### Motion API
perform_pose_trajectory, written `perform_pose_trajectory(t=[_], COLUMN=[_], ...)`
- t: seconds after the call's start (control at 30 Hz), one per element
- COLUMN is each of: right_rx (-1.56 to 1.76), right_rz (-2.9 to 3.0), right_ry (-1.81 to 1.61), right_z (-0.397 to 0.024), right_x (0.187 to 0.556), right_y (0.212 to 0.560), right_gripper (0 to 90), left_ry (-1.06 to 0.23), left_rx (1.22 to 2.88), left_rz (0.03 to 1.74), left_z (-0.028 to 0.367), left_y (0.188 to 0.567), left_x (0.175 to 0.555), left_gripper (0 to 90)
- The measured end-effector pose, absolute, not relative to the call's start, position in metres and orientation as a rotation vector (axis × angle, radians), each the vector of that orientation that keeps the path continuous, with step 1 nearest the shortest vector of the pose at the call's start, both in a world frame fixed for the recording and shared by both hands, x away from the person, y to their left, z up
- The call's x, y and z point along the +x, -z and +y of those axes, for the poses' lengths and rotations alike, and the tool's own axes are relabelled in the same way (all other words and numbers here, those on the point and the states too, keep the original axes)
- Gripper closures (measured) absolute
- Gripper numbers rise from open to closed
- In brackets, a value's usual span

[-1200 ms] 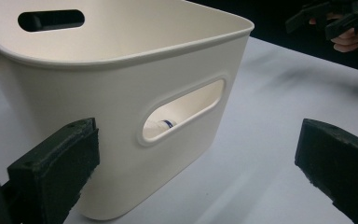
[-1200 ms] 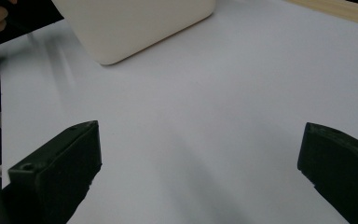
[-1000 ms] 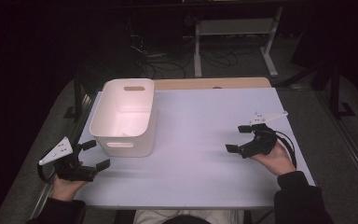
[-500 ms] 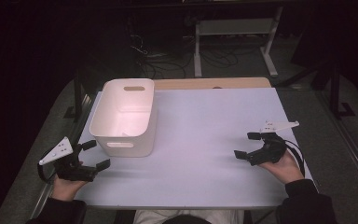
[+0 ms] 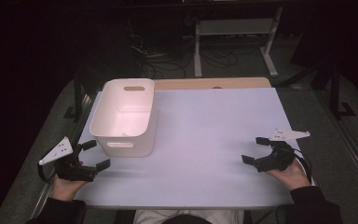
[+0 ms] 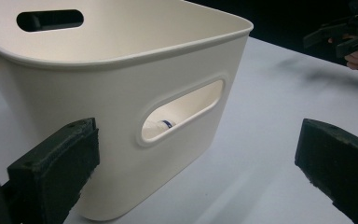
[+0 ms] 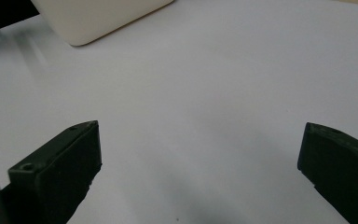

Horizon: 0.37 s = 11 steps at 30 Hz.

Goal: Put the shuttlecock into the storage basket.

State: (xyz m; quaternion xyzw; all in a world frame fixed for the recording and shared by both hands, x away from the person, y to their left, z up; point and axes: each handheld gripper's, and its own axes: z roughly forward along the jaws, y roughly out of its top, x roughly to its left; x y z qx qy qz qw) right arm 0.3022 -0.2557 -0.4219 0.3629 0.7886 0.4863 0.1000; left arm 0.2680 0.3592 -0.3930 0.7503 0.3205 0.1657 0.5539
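White plastic bin [image 5: 125,117] sits on the counter [image 5: 205,140] at its left side, towards the far half, upright, long axis running away from me. I've got the left tongs [image 5: 93,154] parked just beside its near-left corner, jaws spread wide w/ nothing between them, aimed at the near wall — prob. so the handle slot [image 6: 182,110] is within easy reach for a grab or a nudge. In the left gripper view one jaw sits low against the bin wall, other is out over bare counter; can't tell if the near jaw actually touches.

Right tongs [image 5: 256,150] are well apart from the bin, near the right front edge, also wide open, holding nothing, pointing across the bare surface towards the bin corner [image 7: 98,18]. Looks like a standby pose to me.

Contents: through the slot I see a small whitish item w/ a dark blue band [image 6: 164,124] lying on the bin floor. Too little shows to name it. From the high view the inside reads as plain white otherwise.
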Motion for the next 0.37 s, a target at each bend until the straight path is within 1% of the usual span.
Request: perform_pose_trajectory(t=[0.37], right_rx=[1.072], right_rz=[2.315], right_ry=[-1.416], right_z=[-0.2601], right_x=[0.2969], right_y=[0.4307], right_gripper=[0.0], left_ry=[-0.386], left_rx=[1.778], left_rz=[0.749], left_z=[0.3589], left_y=[0.3931], left_x=[0.2686], left_gripper=[0.0])
